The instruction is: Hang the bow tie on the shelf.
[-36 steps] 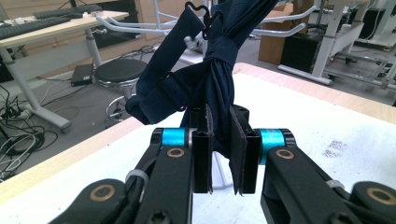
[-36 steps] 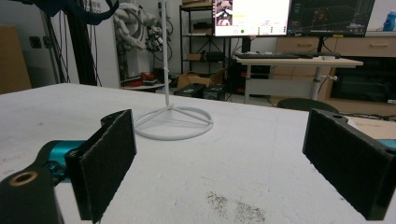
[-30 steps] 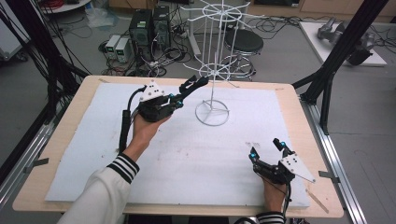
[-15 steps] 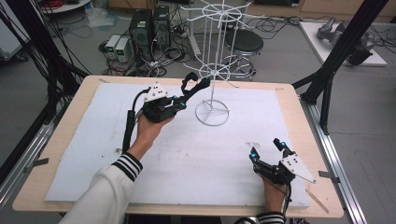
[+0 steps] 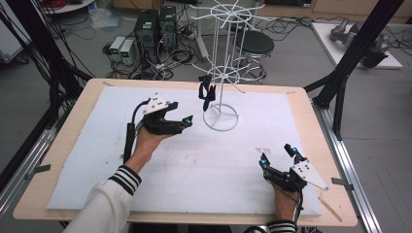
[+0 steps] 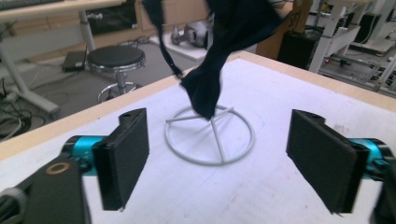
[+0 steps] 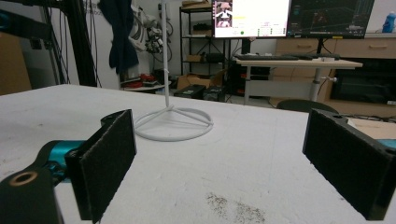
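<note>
- A dark garment (image 5: 207, 92) hangs from a lower arm of the white wire rack (image 5: 221, 73), draping straight down, its long axis vertical and its lower end just above the rack's ring base (image 5: 221, 118).
- From the left tongs (image 5: 185, 121) the garment lies at about one o'clock in the high view, near but apart; the jaws stand wide and hold nothing.
- The right tongs (image 5: 277, 154) rest near the surface's front edge at about five o'clock from the rack, well apart from the garment, jaws likewise wide and empty. The left hand is plainly the nearer.
- The white pad (image 5: 97, 160) covering the surface bears nothing else near the rack.
- In the left gripper view the garment (image 6: 219, 51) hangs dead ahead between the pads (image 6: 125, 156), with a thin strap trailing at its left; the high view does not show this strap clearly.
- The right gripper view shows the garment (image 7: 119, 32) high at eleven o'clock beside the rack's pole (image 7: 165, 56), and monitors beyond the surface.
- Any fresh grasp would likely fall to the left hand.
</note>
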Action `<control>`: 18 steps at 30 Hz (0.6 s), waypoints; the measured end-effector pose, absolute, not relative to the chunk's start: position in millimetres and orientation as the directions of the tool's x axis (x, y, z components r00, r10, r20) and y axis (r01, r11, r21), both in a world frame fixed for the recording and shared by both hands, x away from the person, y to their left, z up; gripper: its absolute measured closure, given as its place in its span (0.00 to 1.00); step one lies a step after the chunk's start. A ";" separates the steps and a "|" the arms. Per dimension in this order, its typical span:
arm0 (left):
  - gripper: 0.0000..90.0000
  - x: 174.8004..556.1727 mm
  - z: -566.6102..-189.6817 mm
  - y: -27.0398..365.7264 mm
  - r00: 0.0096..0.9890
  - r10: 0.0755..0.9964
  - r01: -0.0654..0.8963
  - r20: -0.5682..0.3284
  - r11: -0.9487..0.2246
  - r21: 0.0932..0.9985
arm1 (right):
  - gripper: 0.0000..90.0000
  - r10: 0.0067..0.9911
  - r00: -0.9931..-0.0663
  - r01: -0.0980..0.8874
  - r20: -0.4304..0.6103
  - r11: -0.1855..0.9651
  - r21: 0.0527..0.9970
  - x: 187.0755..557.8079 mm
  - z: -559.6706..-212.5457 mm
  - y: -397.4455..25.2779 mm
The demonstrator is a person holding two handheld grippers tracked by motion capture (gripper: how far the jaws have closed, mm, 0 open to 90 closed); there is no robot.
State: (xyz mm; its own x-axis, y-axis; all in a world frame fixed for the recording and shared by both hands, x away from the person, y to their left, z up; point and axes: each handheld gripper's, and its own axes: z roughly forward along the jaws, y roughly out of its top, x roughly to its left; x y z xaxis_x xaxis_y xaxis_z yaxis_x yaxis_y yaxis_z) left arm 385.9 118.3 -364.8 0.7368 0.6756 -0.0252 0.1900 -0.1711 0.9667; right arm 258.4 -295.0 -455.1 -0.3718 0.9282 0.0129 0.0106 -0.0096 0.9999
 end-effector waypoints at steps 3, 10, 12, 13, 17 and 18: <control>0.22 376.9 -371.8 134.2 0.731 0.682 0.154 0.004 -0.170 0.973 | 0.10 0.929 -0.371 0.011 0.012 -0.009 1.000 258.6 -455.0 -294.8; 0.21 342.8 -394.6 193.1 0.685 0.729 0.078 0.013 -0.091 0.993 | 0.10 0.929 -0.370 0.010 0.008 -0.005 1.000 258.6 -455.0 -294.8; 0.20 331.8 -401.7 208.5 0.673 0.740 0.066 0.005 -0.066 0.996 | 0.10 0.928 -0.373 0.017 0.014 -0.009 1.000 258.1 -455.1 -294.4; 0.20 331.8 -401.7 208.5 0.673 0.740 0.066 0.005 -0.066 0.996 | 0.10 0.929 -0.370 0.010 0.006 -0.003 1.000 258.7 -455.0 -294.9; 0.19 308.4 -419.7 234.3 0.648 0.762 0.035 -0.009 -0.019 0.999 | 0.10 0.929 -0.371 0.011 0.009 -0.005 1.000 258.6 -455.0 -294.8; 0.19 297.4 -428.1 245.5 0.642 0.767 0.005 0.000 -0.004 1.000 | 0.10 0.929 -0.371 0.011 0.008 -0.005 1.000 258.6 -455.0 -294.8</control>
State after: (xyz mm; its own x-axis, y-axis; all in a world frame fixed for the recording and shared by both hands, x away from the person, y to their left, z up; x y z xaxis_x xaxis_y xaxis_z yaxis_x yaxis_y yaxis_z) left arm 297.4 245.5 -428.1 0.6419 0.7668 -0.0004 0.0049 -0.0035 1.0000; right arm 258.6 -294.8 -455.0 -0.3711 0.9286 0.0083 0.0110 -0.0046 0.9999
